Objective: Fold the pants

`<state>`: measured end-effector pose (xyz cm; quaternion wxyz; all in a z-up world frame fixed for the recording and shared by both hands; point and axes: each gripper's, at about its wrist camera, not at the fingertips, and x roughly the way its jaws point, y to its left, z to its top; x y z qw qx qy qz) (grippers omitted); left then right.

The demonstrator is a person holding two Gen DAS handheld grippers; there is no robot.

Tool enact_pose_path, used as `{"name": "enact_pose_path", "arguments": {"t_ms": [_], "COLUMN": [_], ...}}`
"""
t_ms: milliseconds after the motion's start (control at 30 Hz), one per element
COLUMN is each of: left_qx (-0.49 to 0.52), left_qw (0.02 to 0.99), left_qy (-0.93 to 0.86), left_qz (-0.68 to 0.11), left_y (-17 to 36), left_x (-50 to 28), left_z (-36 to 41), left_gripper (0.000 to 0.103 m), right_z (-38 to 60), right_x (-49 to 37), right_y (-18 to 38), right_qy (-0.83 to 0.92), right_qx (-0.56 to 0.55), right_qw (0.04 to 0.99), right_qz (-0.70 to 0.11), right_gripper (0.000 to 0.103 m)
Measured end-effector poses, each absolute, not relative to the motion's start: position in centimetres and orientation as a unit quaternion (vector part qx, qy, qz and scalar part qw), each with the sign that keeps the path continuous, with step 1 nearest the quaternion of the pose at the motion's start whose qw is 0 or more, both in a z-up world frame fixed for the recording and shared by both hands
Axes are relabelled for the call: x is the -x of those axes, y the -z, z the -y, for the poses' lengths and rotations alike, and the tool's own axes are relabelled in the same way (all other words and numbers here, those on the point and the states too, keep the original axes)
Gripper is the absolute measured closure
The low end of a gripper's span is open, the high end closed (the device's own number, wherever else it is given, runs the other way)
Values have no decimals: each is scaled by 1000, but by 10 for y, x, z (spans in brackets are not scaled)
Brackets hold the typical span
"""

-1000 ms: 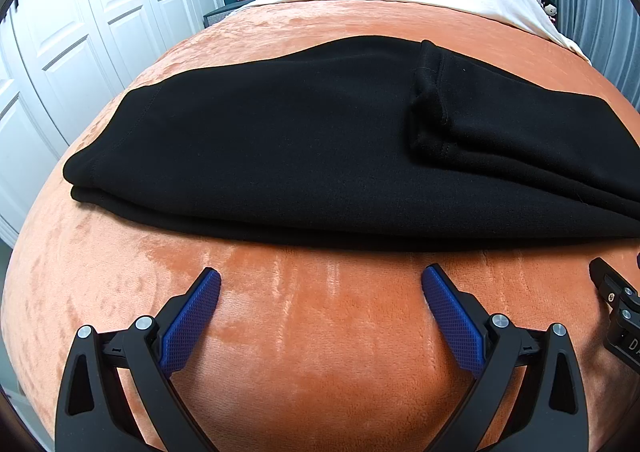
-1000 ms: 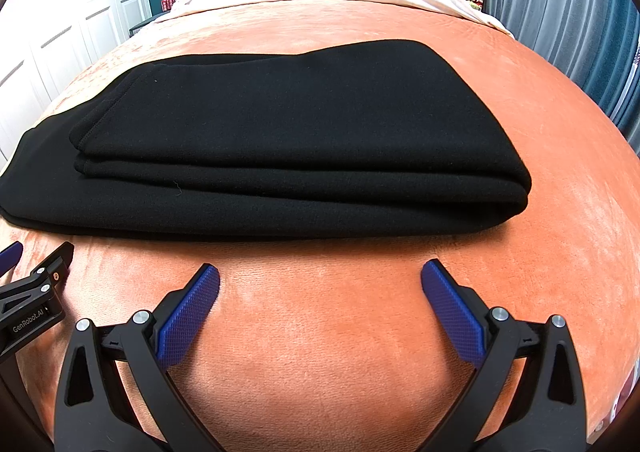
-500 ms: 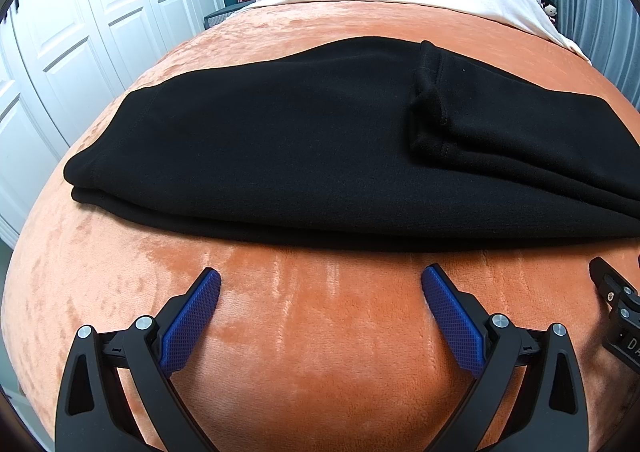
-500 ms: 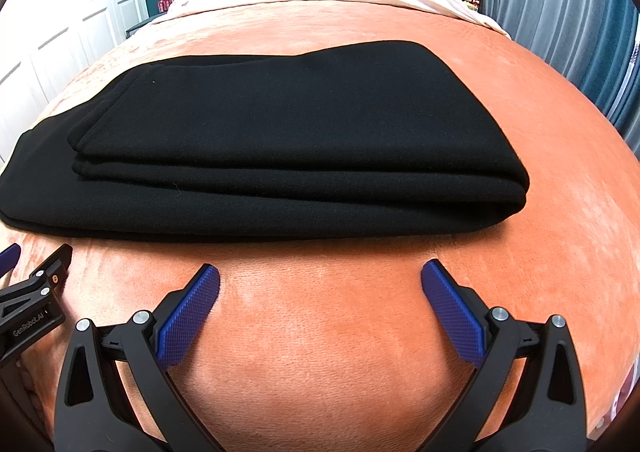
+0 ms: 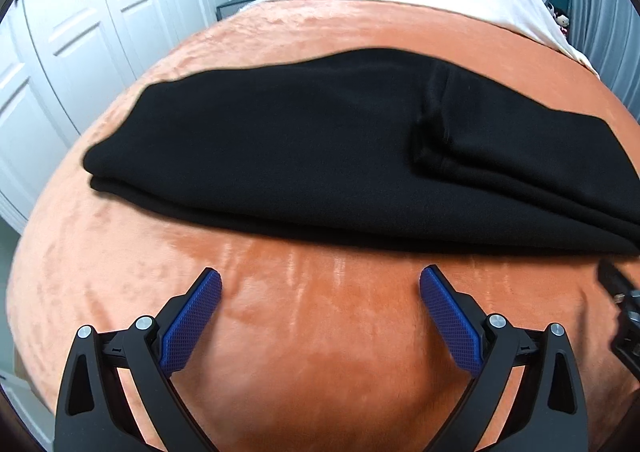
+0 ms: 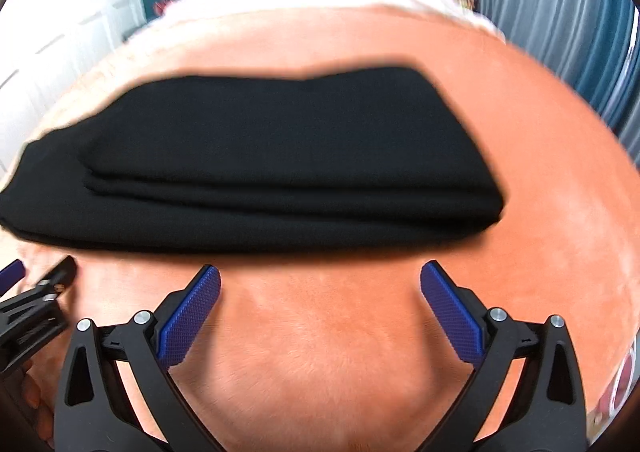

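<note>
Centrally, thick black knit pants [image 5: 320,156], folded into a layered oblong, lie on the plush orange bed blanket [image 5: 320,352]. Nearer, the left tongs [image 5: 320,294] and right tongs [image 6: 320,284] gape wide, empty, touching nothing.

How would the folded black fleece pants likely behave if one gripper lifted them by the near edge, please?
The folded black fleece pants would probably flop: their layers sag softly. The stacked folds would likely slide apart. They look fairly thick, so perhaps moderately heavy.
</note>
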<state>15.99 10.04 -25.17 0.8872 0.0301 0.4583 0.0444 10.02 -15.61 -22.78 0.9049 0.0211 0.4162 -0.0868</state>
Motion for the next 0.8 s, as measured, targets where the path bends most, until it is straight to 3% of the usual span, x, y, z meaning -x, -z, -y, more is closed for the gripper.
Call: {"name": "enact_pose_path", "arguments": {"t_ms": [200,433,800], "left_qx": [-33,-46,-72], "left_qw": [884,881,880], "left_qy": [-67,-75,-91], "left_qz": [-462,-465,-460], "left_y": [228,205,188], "left_x": [-160,-164,-159], "left_z": [-106,-118,-138], "left_gripper": [6,6,5], "right_z": [107,105,25], "right_x": [-116,-133,-188], "right_y": [192,172,204], "right_qy": [43,28,-76], "right_qx": [93,50,169], "right_qw": [924,931,896], "right_qz": [-367,-361,-404], "right_gripper": [5,5,6]}}
